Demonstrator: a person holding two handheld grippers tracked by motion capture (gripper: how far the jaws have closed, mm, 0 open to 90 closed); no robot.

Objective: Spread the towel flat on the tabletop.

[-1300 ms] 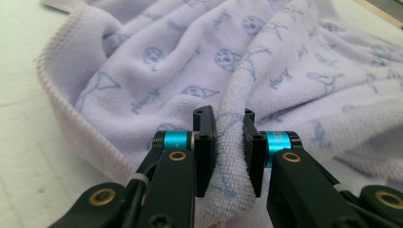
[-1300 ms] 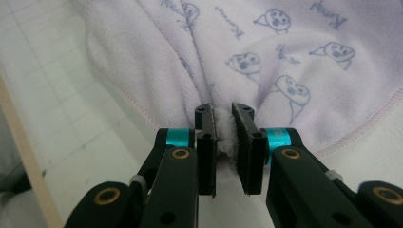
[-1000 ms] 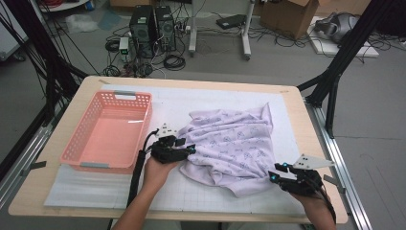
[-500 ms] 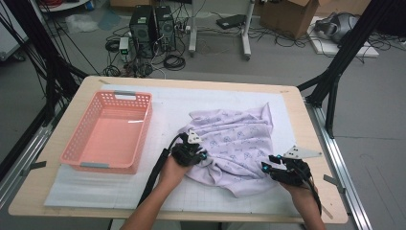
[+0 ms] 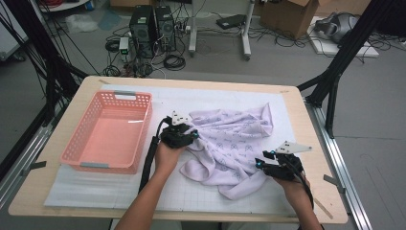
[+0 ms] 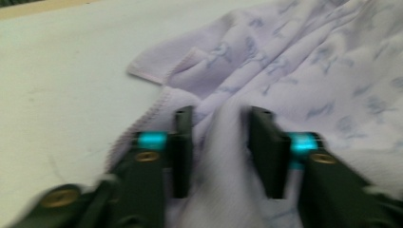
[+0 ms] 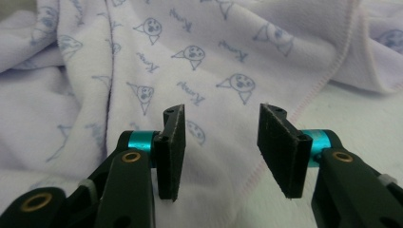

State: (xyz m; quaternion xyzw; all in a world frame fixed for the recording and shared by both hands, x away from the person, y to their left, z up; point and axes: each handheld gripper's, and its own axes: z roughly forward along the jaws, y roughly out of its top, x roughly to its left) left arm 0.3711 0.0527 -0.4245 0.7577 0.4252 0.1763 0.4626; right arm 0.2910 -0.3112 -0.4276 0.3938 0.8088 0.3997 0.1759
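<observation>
A fold of the lilac blanket point(image 6: 304, 71) is straddled by the left gripper point(image 6: 221, 152) – jaws apart, not yet clamped – while the right gripper point(image 7: 223, 147) is held wide open over the hem, cloth lying dead ahead.

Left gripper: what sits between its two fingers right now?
A raised fold of the lilac printed cloth sits between the fingers of the left gripper, as the left gripper view shows; they stand apart around it.

The left gripper point(image 6: 221, 147) had its two black jaws apart, with a raised fold of the lilac printed blanket point(image 6: 304, 71) standing between them. The blanket's stitched hem lay left of the jaws, on the pale table mat point(image 6: 62, 85).
</observation>
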